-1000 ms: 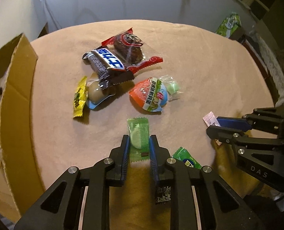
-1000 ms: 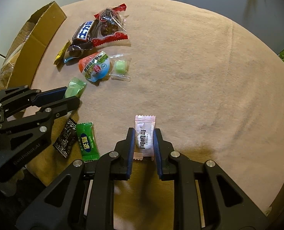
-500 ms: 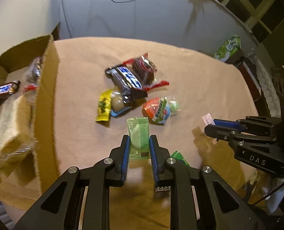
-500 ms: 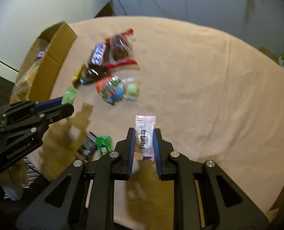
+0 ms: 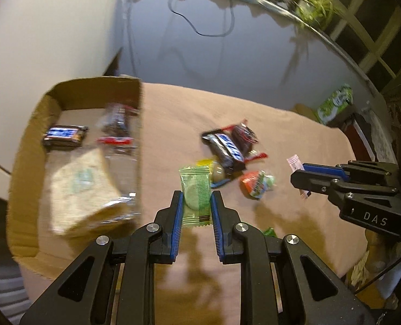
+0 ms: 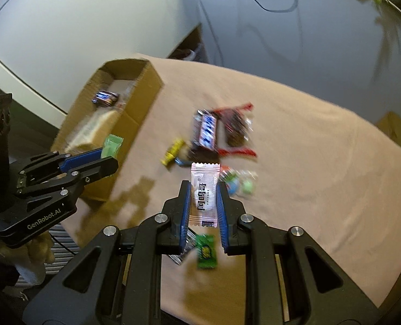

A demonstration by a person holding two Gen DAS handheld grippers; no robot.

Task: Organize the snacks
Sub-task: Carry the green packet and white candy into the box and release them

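My left gripper (image 5: 196, 203) is shut on a light green candy packet (image 5: 195, 192) and holds it above the table, just right of the open cardboard box (image 5: 139, 124). It also shows in the right wrist view (image 6: 111, 159), near the box (image 6: 135, 124). My right gripper (image 6: 203, 200) is shut on a white and pink candy packet (image 6: 204, 195), held above the table; it shows in the left wrist view (image 5: 297, 172). Loose snacks lie in a pile on the tan cloth (image 5: 227, 149), among them a dark blue chocolate bar (image 6: 207, 131).
The box holds a wrapped sandwich (image 5: 84, 184), a chocolate bar (image 5: 65, 135) and a clear packet. A green candy (image 6: 206, 252) and a dark packet lie near the table's front edge. A green carton (image 5: 335, 103) stands beyond the table's far right. A wall with cables is behind.
Both grippers have risen with their candies and swung left toward the box. The box's inside has come into full view. The snacks on the table have not moved.
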